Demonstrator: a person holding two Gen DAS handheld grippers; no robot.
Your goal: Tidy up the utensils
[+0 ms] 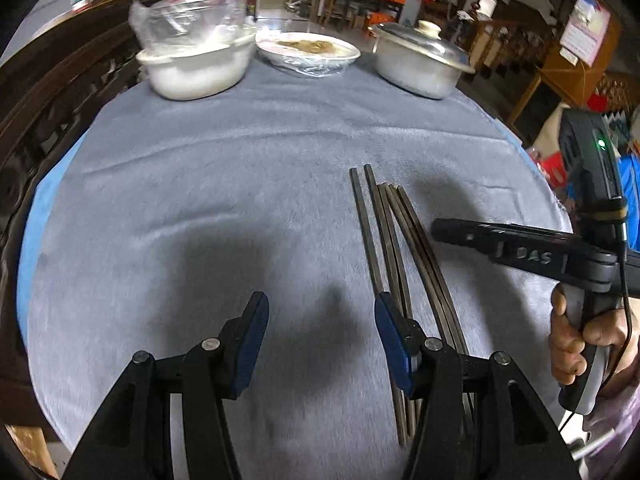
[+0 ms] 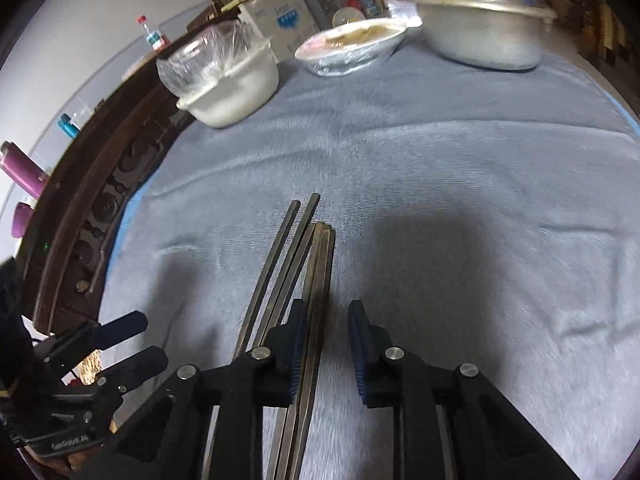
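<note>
Several dark square chopsticks [image 1: 382, 236] lie side by side on the grey cloth [image 1: 224, 184], fanned slightly at their far ends. My left gripper [image 1: 320, 314] is open just left of them, with nothing between its jaws; its right finger overlaps the nearest stick. In the right wrist view my right gripper [image 2: 326, 316] hangs over the chopsticks [image 2: 316, 264]. A few sticks run between its jaws along the left pad, with a gap to the right pad; the others pass outside the left finger. A hand [image 1: 580, 340] holds the right gripper [image 1: 440, 230].
At the far side of the table stand a white bowl [image 1: 192, 68] under plastic wrap, a film-covered plate [image 1: 308, 52] and a lidded metal pot [image 1: 420, 60]. A dark carved wooden chair back [image 1: 48, 92] borders the left edge. My left gripper [image 2: 136, 342] shows at lower left.
</note>
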